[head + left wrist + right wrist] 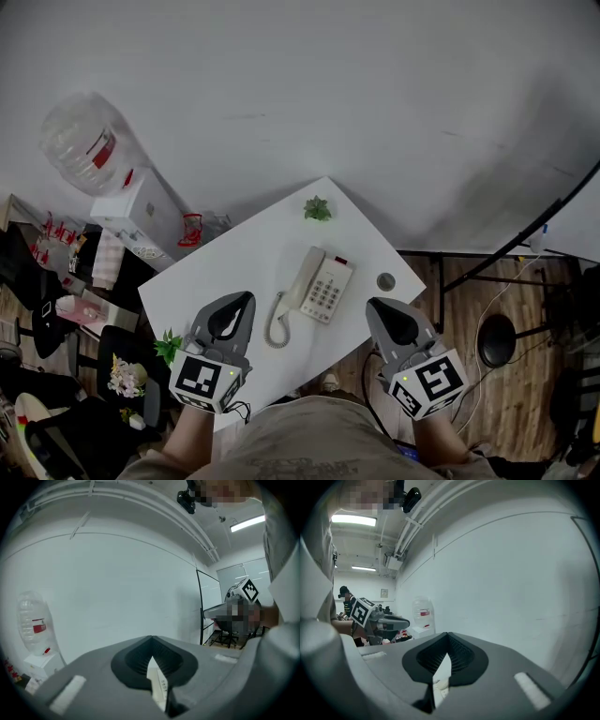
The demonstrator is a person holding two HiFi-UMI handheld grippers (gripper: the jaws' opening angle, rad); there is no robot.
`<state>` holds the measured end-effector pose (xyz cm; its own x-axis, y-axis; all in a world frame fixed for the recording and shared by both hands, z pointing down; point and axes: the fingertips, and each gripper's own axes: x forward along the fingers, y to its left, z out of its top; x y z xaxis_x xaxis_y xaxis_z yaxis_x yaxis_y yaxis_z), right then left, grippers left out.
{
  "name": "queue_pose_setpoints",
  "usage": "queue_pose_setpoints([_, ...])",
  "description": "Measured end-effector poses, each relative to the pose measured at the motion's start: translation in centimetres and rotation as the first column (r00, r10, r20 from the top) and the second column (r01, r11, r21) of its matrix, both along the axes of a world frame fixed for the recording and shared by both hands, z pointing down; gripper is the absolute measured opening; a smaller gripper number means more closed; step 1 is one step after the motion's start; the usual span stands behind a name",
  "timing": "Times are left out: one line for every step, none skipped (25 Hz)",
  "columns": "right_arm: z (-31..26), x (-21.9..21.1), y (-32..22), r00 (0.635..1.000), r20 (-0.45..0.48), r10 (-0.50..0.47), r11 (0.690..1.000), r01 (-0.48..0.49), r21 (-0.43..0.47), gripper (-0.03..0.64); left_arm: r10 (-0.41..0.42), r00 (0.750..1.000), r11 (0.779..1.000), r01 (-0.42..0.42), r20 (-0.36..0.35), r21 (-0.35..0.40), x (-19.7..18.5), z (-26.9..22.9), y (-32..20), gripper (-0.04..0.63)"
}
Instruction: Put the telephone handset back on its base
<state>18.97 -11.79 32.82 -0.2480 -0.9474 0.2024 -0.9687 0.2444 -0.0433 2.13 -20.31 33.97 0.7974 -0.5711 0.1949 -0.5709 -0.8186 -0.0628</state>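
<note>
Jaws pressed together on nothing, the left gripper (246,302) and right gripper (377,307) flank one cream corded telephone (326,289) on the white tabletop (244,253). Its single cream handset (302,275) looks already seated on the base, so neither gripper needs a hold.

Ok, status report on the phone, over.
Left gripper, right gripper: jaws shut, empty, off the handset. Handset looks seated on base, cord coiled alongside. Nothing in the way.
</note>
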Motion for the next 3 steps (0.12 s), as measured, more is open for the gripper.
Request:
queue_pose_setpoints([0.06,-0.08,-0.03,1.0,0.002,-0.001,1.0,0.001,-0.001,0.028,0.0,1.0,1.0,0.0,-0.003,-0.001,-0.03,-0.15,0.02,0.0])
queue_pose_setpoints([0.12,-0.16,-0.04,1.0,0.003,-0.003,1.0,0.003,-0.003,0.028,-0.001,1.0,1.0,0.001,-0.006,-0.002,-0.06,-0.28,0.05,0.0])
queue_pose_setpoints([0.18,-0.24,-0.06,1.0,0.004,-0.005,1.0,0.005,-0.004,0.028,-0.001,1.0,1.0,0.001,-0.01,-0.003,-0.09,-0.4,0.08,0.0])
